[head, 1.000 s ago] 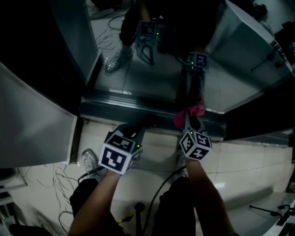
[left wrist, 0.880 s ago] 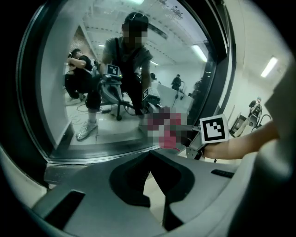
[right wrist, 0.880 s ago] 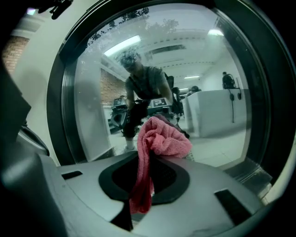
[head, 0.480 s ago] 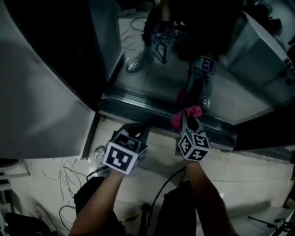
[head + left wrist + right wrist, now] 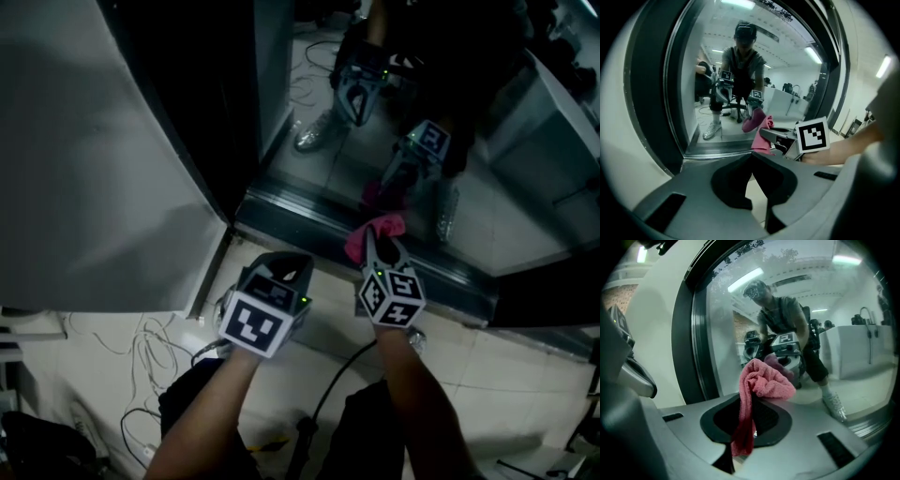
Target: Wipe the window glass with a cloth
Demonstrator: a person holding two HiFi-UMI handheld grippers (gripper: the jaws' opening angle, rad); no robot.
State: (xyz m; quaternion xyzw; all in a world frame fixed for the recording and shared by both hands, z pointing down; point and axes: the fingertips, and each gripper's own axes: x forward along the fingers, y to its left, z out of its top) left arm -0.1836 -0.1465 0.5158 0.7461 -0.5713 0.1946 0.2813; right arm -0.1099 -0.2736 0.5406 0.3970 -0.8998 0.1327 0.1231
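Firmly, pink cloth in right gripper

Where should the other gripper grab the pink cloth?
Probably the bunched wad of the pink cloth that sticks out past the right gripper's tips, coming from the left: it is thick and free, while the tail hangs back between the jaws.

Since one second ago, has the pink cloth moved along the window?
Yes. The pink cloth slid left along the bottom window frame, toward its left corner.
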